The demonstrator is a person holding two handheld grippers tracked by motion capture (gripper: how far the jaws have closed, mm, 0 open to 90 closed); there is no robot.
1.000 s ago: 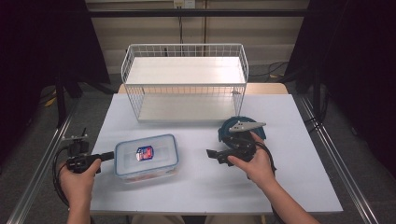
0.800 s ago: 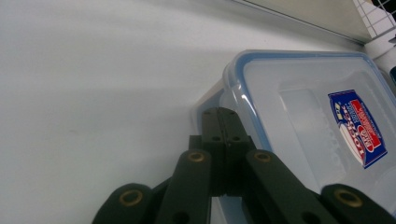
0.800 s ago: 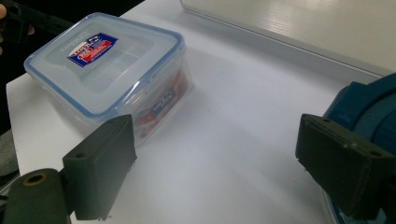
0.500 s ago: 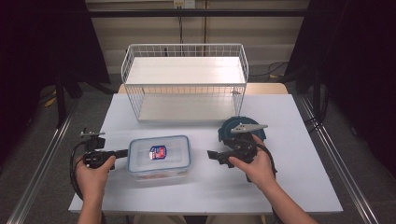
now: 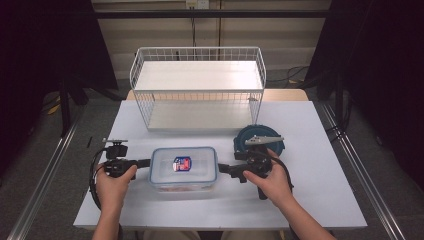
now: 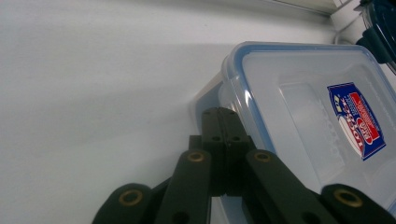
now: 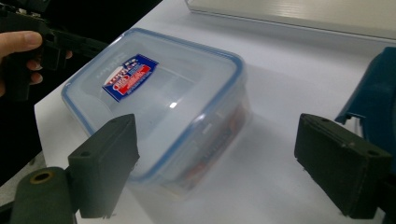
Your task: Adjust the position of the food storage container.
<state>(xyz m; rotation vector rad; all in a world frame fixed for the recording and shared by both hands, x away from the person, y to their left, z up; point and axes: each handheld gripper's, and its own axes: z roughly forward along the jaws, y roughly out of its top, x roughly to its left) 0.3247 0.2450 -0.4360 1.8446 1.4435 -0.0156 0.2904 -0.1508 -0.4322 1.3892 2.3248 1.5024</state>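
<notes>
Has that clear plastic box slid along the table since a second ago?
Yes. The clear box has slid rightward, now below the middle of the wire basket, with the left gripper at its side.

Bright worktop, dark surroundings

Even overhead light whitens the worktop [image 5: 320, 150] in the high view, with soft, faint shadows, while the room's sides fall near black. Glare streaks the clear container [image 7: 159, 102] lid in both gripper views. The near jaws of the right hand-held gripper [image 7: 233, 172] are slightly soft.

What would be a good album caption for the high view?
Two hand-held grippers flank a clear lidded container on a white table, a white wire basket behind.
</notes>
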